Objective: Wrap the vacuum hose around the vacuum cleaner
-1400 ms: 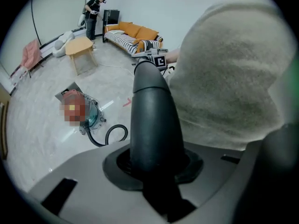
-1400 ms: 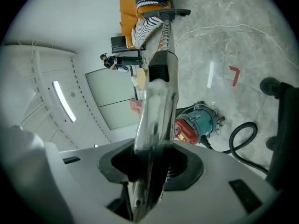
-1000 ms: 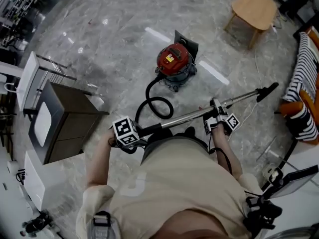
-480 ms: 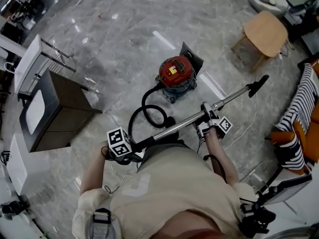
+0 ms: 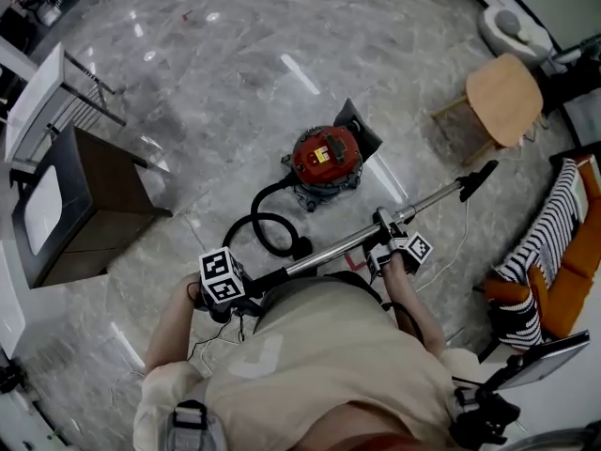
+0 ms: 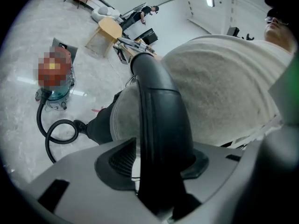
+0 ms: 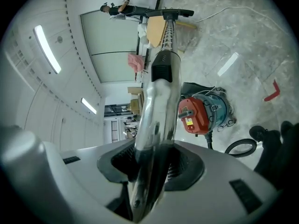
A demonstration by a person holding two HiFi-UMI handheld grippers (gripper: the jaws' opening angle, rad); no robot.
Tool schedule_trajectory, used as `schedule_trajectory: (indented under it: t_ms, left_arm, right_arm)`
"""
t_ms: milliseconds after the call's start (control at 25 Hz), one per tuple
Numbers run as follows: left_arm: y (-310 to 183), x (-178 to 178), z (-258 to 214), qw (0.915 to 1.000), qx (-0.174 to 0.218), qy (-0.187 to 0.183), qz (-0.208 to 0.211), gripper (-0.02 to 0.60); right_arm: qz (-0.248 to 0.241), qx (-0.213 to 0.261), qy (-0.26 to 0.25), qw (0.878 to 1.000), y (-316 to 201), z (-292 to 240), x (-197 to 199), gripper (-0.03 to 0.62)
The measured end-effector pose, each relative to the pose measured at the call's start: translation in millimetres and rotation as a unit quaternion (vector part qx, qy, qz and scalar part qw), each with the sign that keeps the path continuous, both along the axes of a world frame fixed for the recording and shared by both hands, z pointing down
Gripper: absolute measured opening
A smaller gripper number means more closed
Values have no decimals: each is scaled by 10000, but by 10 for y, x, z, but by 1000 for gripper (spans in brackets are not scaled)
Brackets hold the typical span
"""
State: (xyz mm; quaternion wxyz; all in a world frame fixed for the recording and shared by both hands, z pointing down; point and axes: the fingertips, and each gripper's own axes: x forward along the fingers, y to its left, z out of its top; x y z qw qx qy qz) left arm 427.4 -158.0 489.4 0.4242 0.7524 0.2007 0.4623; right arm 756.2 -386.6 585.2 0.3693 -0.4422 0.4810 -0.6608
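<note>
The red vacuum cleaner (image 5: 324, 161) stands on the marble floor ahead of me. Its black hose (image 5: 266, 230) curls in one loop on the floor and leads back toward my legs. My left gripper (image 5: 248, 287) is shut on the black curved handle (image 6: 159, 106) at the near end of the wand. My right gripper (image 5: 386, 236) is shut on the shiny metal wand (image 7: 161, 78) further along. The wand runs up to the right and ends in a black nozzle (image 5: 478, 176). The right gripper view also has the vacuum cleaner (image 7: 201, 111) and the hose loop (image 7: 240, 146).
A dark wooden cabinet (image 5: 84, 205) and a white rack (image 5: 38, 101) stand at the left. A wooden stool (image 5: 502, 97) is at the upper right, with a striped cloth (image 5: 545, 242) on an orange couch below it. A thin white cable (image 5: 458, 242) lies under the wand.
Both grippers kept their hold and carried the wand across the floor. The view swung, so the cabinet slid left and the vacuum cleaner sits lower in the picture. The hose loop lies closer to my legs.
</note>
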Motion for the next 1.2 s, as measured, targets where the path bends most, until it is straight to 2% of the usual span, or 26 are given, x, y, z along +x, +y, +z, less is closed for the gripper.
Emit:
schedule_trajectory:
  t_ms: [160, 320, 520, 680, 840, 960, 1040, 1120, 1200]
  left_arm:
    - [-300, 13, 3, 9998, 70, 16, -168, 193]
    - [-458, 43, 44, 9988, 214, -39, -433, 193]
    - [-549, 310, 12, 9949, 316, -168, -941, 193]
    - [-578, 654, -1, 9886, 409, -462, -1374, 198]
    - [-610, 1085, -67, 9764, 409, -924, -1908, 244]
    - [-491, 1474, -223, 9632, 372, -1191, -2379, 244]
    - [-470, 1668, -293, 9551, 380, -1471, -2544, 244]
    - [-583, 1789, -236, 9469, 675, -1958, -2459, 246]
    - [-662, 1805, -203, 9325, 1172, -2572, -2248, 278]
  right_arm:
    - [-92, -120, -4, 9999, -220, 10, 1, 150]
    - [-395, -206, -4, 9990, -422, 37, -42, 150]
    - [-845, -163, -39, 9963, -751, 56, 2, 150]
    - [-1340, -110, -188, 9907, -1005, 154, 99, 150]
    - [-2185, -61, -423, 9749, -1280, 225, 171, 150]
    - [-2664, -120, -638, 9617, -1299, 224, 250, 152]
    - [-2856, -175, -763, 9551, -1335, 267, 313, 152]
    - [-3032, -145, -710, 9502, -1529, 336, 425, 152]
    - [-3182, -76, -596, 9461, -1672, 413, 492, 152]
